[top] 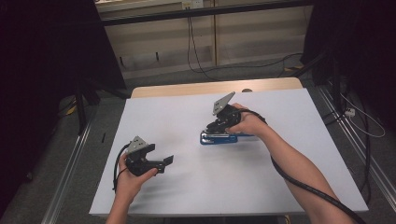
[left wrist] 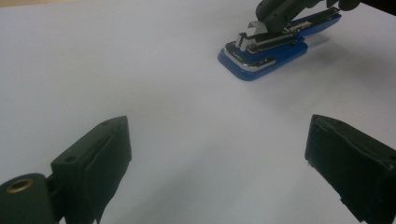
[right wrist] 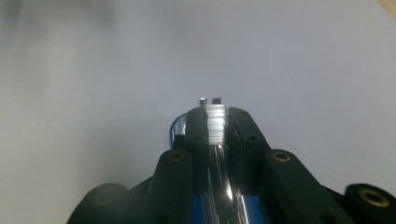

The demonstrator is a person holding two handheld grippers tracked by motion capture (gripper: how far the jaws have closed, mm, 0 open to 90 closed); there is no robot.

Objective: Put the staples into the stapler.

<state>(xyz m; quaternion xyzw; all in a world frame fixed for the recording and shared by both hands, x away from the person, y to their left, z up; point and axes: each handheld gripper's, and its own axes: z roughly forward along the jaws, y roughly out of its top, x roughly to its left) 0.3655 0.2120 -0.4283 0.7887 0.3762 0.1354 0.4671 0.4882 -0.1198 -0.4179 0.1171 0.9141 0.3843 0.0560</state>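
A blue stapler [top: 219,138] with a shiny metal top lies flat near the middle of the white table [top: 177,107]. My right gripper [top: 212,130] comes down on it from the right and is shut on the stapler's metal upper part. In the right gripper view the two fingers [right wrist: 194,135] pinch the silvery rail [right wrist: 215,123] from both sides, with blue showing beneath. My left gripper [top: 167,161] hovers low at the front left, open and holding nothing. In the left gripper view its jaws stand wide apart and the stapler [left wrist: 261,51] lies ahead at the upper right with the other gripper [left wrist: 280,14] on it.
The table's wooden back edge [top: 210,87] runs behind the white sheet. Black cables [top: 191,42] trail over the floor behind the table. Metal floor rails [top: 70,163] run along both sides. Dark curtains stand at left and right.
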